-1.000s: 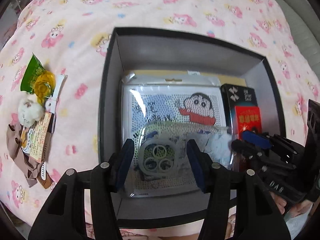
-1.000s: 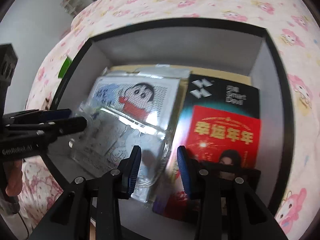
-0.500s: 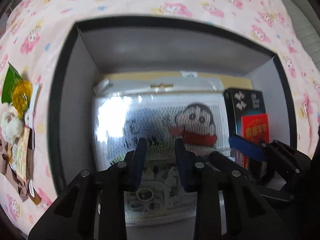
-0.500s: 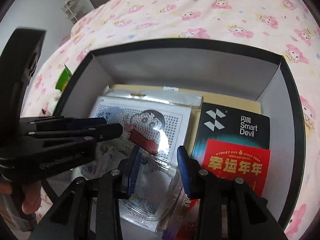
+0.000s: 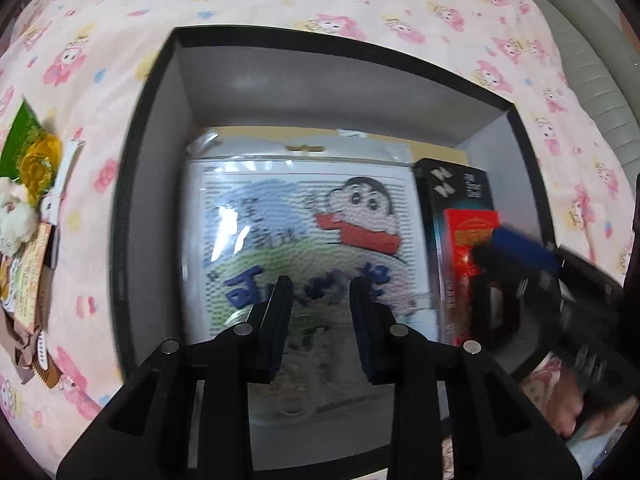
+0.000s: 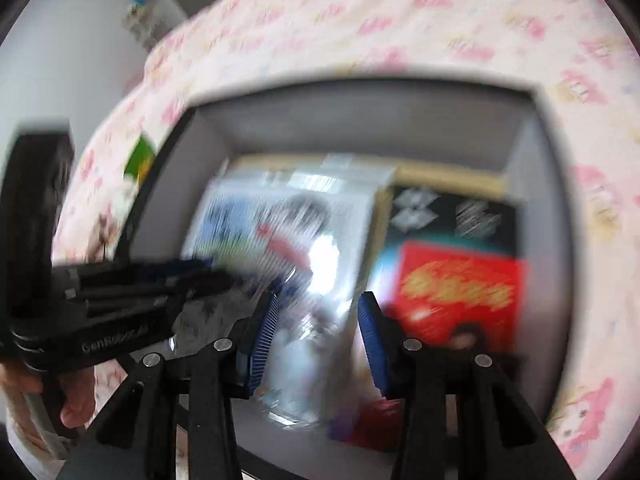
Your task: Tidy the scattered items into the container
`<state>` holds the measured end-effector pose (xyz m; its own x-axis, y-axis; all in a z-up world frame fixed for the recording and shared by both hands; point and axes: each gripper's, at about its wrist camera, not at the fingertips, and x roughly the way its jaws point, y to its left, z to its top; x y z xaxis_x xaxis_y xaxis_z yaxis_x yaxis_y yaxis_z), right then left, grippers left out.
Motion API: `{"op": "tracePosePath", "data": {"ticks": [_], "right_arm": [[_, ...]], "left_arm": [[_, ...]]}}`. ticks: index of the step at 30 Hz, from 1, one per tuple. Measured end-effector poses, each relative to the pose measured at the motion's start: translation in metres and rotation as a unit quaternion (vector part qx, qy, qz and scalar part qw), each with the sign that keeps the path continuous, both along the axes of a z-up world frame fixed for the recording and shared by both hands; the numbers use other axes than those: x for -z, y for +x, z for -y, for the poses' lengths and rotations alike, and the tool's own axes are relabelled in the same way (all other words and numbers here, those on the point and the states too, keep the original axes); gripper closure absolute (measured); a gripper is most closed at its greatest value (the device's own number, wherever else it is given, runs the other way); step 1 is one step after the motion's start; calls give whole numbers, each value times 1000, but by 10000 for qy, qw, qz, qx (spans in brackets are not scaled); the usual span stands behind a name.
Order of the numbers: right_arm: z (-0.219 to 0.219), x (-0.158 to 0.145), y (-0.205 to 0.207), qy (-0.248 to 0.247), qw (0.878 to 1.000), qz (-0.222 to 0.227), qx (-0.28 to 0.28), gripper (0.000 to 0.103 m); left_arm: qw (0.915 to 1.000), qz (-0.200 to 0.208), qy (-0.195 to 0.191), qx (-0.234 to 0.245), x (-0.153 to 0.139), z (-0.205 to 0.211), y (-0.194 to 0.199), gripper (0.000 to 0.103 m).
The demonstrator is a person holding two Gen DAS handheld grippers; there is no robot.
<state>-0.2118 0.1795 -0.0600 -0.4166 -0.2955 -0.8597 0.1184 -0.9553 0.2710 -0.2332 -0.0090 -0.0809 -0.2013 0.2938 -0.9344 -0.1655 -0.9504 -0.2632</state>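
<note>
Step in hand, as I judge it: releasing the clear packet [image 6: 316, 360] into the box [image 5: 120, 240], at its near end, on top of the cartoon bead kit [image 5: 304, 220].

- Right claw [image 6: 316, 332]: jaws have just been opening. The packet shows between them, but the view is smeared and the pads do not appear to press on it.
- Left claw [image 5: 322, 312]: narrow gap, nothing pinched. It hovers over the same packet.
- To do it well: open fully before lifting, rise straight up so the slippery film does not drag out, and keep the 2 claws from colliding in the tight box.

Materials:
- Box is rigid, black rim, matte grey walls.
- Kit is flat, in a glossy sleeve with glare.
- Black-and-red carton [image 5: 460, 208] is hard-edged, beside the kit on the right.
- Bed sheet [image 5: 280, 0] is soft, pink print.

Left to tidy: the green wrapper [image 5: 24, 148] and white plush [image 5: 14, 216] lie on the bed, outside the box.
</note>
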Motion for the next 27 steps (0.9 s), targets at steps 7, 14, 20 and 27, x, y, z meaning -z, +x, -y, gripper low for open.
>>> {"op": "tracePosePath", "data": {"ticks": [7, 14, 20, 27], "right_arm": [[-6, 30, -13, -135, 9979, 615, 145, 65], [4, 41, -1, -347, 9953, 904, 10, 59], [23, 36, 4, 139, 9979, 626, 115, 58], [29, -17, 22, 754, 9944, -554, 483, 47]], "left_arm": [[9981, -158, -161, -581, 6, 4, -7, 74], [9983, 174, -266, -499, 16, 9, 4, 74], [9988, -4, 52, -493, 5, 19, 7, 71], [9700, -2184, -528, -931, -56, 24, 39, 11]]}}
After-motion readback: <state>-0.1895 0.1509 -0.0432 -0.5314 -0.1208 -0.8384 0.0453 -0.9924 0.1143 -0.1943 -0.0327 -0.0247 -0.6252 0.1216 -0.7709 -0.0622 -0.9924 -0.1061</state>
